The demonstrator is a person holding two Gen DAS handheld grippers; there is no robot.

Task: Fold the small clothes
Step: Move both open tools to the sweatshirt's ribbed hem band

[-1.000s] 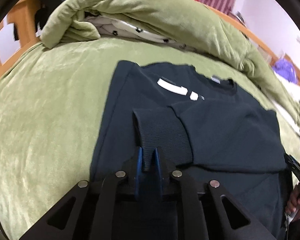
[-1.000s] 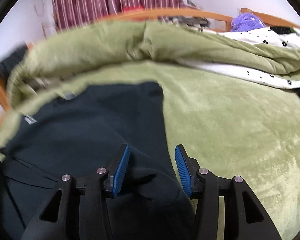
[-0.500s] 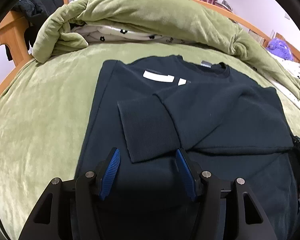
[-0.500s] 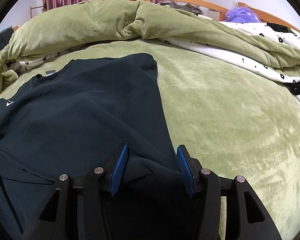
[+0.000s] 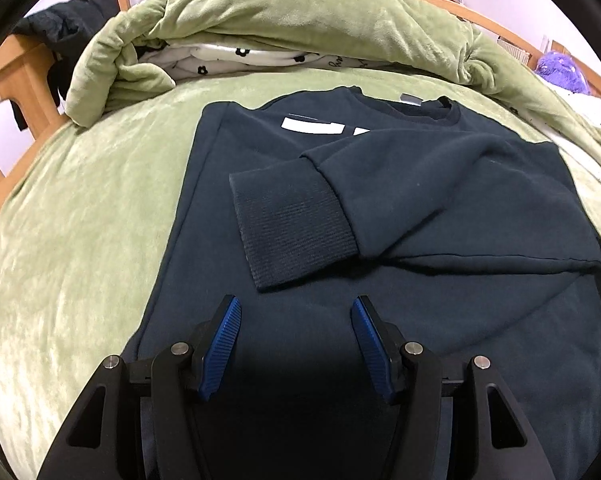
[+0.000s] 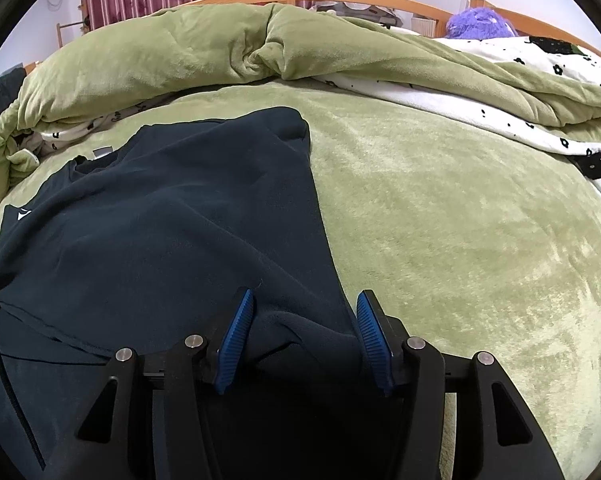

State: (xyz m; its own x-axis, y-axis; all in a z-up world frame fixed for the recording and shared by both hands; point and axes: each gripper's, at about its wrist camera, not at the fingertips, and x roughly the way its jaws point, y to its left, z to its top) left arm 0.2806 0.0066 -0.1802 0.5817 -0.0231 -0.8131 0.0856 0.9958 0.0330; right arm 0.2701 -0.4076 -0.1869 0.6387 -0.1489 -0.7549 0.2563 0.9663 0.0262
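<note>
Though flat, dark sweatshirt (image 5: 400, 200) sleeve-folded

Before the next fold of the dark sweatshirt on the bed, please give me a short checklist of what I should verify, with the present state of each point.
1. Left gripper has let go of the ribbed cuff: ok, jaws open, cuff lies ahead of the pads.
2. Sleeve lies folded across the sweatshirt body: ok, it rests flat over the chest.
3. Right gripper free of cloth: not ok, a raised fold of the sweatshirt sits between its open jaws.
4. Right edge of the sweatshirt straight: cannot tell, cloth bunches near the right gripper.
5. Space on the green blanket beside the garment: ok.
6. Hem position: cannot tell, hidden under the grippers.
</note>
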